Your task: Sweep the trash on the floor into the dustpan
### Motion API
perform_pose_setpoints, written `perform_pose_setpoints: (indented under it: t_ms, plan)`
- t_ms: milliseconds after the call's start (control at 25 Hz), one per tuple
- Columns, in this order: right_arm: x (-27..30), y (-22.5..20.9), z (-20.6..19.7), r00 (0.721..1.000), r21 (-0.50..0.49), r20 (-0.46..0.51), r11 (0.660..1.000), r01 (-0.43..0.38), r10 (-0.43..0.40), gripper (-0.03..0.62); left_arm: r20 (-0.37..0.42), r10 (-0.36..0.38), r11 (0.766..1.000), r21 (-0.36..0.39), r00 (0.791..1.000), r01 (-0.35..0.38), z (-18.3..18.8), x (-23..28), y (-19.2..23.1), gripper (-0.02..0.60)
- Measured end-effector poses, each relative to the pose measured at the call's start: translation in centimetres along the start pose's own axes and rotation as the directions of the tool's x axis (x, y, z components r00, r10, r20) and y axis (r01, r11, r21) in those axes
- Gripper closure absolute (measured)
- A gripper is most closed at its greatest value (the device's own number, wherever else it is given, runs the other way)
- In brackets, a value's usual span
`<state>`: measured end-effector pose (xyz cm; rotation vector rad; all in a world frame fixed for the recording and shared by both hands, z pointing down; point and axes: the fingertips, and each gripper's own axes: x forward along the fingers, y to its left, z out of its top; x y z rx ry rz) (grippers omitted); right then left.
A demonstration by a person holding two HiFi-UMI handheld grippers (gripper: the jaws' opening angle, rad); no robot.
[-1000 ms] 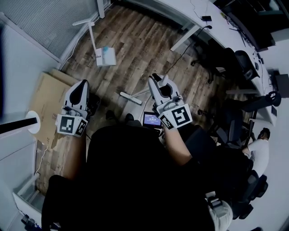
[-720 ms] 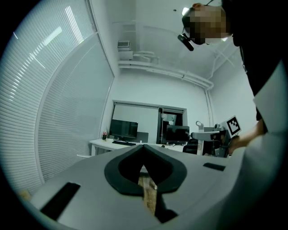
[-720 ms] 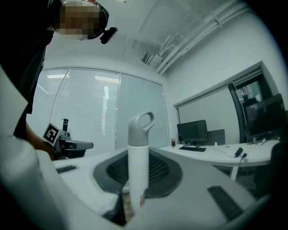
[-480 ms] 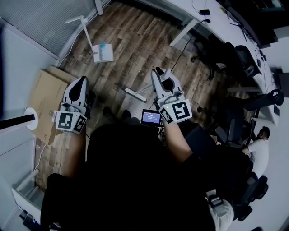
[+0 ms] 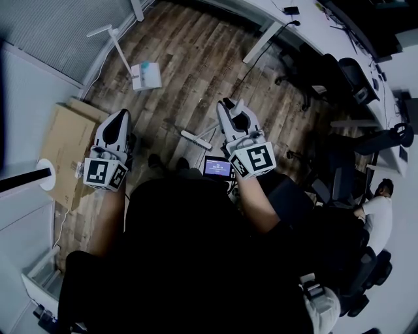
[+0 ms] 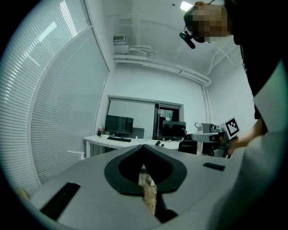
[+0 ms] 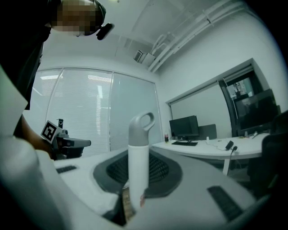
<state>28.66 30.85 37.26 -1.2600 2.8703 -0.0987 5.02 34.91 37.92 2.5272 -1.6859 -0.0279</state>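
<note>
Two grippers are in play. The right gripper [image 5: 233, 111] is clamped on one broom [image 5: 196, 139], and the left gripper [image 5: 119, 118] has its jaws pressed together with nothing between them. The broom's handle [image 7: 138, 157] is a smooth white tube capped by a grey loop. It stands upright between the right jaws and slants down to a narrow white head on the floor [image 5: 196, 59], just in front of the person and between the two grippers. One dustpan [image 5: 147, 76] stands well apart from the broom head, farther out and to the left. It has a white square tray with a long thin white handle leaning away toward the wall. A pale blue patch lies in its tray, too small to make out. The floor is brown wood-grain planks, and a stretch of bare planks lies between the broom head and the dustpan. One flat tan sheet of cardboard [image 5: 62, 147] lies at the left, beside the left gripper and against the curved wall of ribbed blinds. A long white desk [image 5: 281, 19] edges the far side, with one slanted leg and a dark cable trailing onto the planks. At least three black office chairs [image 5: 353, 81] crowd the right side. One small lit screen [image 5: 217, 167] sits low, close to the person's body.
</note>
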Motion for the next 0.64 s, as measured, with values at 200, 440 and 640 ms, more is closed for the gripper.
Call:
perform_pose_setpoints:
  t_ms: [200, 440, 640]
  plan:
    - [-0.3, -0.4, -0.1, 1.0, 0.002, 0.005, 1.0, 0.001, -0.001, 0.539, -0.007, -0.007, 1.0, -0.007, 1.0, 0.007, -0.1, 0.5, -0.5, 0.586]
    - [-0.7, -1.1, 0.0, 1.0, -0.003, 0.015, 1.0, 0.005, -0.004, 0.538, -0.016, -0.019, 1.0, -0.005, 1.0, 0.019, -0.2, 1.4, -1.2, 0.586]
    - [-1.6, -2.0, -0.2, 1.0, -0.005, 0.024, 1.0, 0.016, -0.016, 0.537, -0.014, -0.018, 1.0, 0.003, 1.0, 0.018, -0.3, 1.7, -1.9, 0.586]
